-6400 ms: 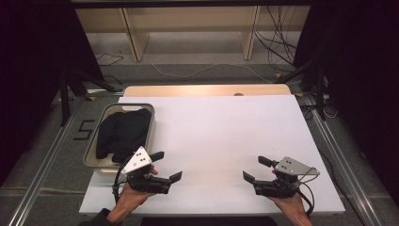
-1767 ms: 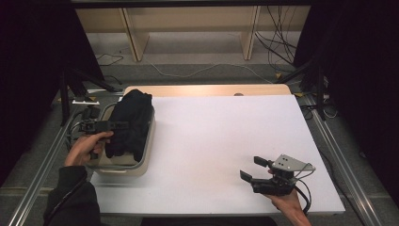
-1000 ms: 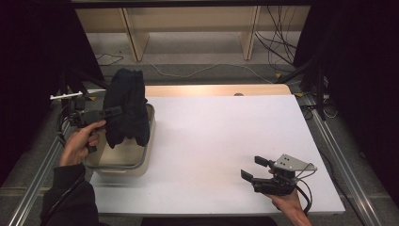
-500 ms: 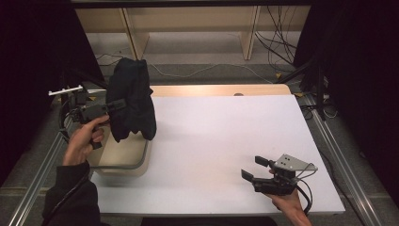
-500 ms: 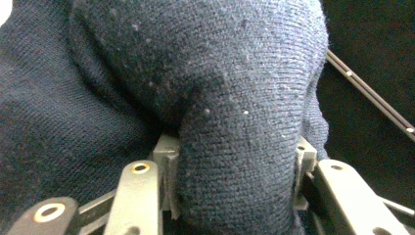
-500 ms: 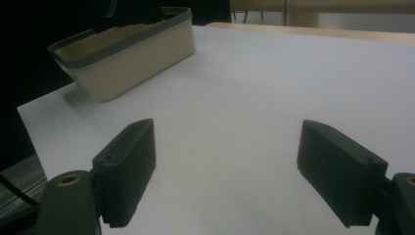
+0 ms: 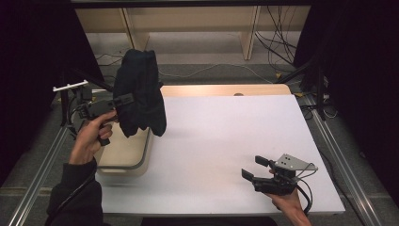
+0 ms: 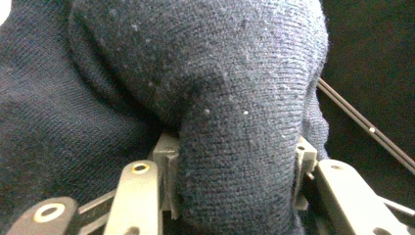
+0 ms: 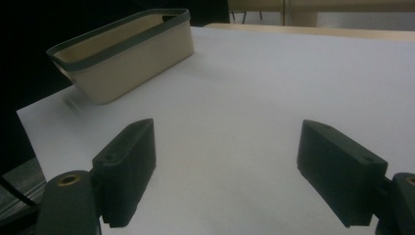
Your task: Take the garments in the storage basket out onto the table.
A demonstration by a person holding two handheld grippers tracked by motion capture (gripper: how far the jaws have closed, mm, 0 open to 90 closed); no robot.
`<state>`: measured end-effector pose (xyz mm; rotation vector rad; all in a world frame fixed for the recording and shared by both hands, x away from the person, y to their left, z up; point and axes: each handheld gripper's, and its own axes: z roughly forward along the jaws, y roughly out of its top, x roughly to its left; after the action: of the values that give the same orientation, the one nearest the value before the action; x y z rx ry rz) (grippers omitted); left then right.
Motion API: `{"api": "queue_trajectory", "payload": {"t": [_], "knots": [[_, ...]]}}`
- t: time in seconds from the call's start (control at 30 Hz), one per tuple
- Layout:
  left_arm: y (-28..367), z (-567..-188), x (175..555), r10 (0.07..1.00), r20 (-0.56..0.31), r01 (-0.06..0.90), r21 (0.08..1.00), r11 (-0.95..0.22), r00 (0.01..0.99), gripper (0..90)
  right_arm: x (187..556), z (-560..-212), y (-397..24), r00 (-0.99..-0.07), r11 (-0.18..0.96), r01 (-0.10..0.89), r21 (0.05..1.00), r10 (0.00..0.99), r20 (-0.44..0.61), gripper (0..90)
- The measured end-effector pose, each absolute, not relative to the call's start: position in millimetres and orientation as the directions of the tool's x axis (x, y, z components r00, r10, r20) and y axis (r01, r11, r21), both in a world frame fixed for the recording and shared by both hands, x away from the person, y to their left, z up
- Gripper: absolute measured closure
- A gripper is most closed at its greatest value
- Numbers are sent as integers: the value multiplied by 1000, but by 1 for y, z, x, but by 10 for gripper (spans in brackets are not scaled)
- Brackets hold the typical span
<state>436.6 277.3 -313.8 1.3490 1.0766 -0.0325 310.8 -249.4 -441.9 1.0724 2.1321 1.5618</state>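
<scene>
A dark navy knitted garment (image 7: 140, 92) hangs in the air above the beige bin (image 7: 123, 153) at the table's left side. My left gripper (image 7: 126, 100) is shut on a fold of it, held up by a hand from the left. In the left gripper view the knit cloth (image 8: 210, 112) bulges between the two jaws and hides their tips. My right gripper (image 7: 251, 168) rests low near the table's front right, open, with nothing between its black pads (image 9: 128, 169).
The white table top (image 7: 226, 136) stretches between the bin and the right gripper. In the right gripper view the bin (image 9: 122, 54) stands at the far left. A wooden shelf frame and cables lie on the floor behind the table. Metal rails run along both sides.
My left gripper has lifted the garment higher and a little toward the table's middle, so it now hangs free of the bin. The right gripper has stayed where it was.
</scene>
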Motion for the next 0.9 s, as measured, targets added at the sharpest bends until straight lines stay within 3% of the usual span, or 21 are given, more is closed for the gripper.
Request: {"api": "queue_trajectory", "payload": {"t": [0.4,0.9], "knots": [[246,-302,437,484,-629,582,768,267,608,542,311,-442,-250,-676,134,395,909,712,189,229],[176,-304,445,375,-643,635,755,165,667,542,311,-442,-250,-678,133,393,910,710,190,229]]}}
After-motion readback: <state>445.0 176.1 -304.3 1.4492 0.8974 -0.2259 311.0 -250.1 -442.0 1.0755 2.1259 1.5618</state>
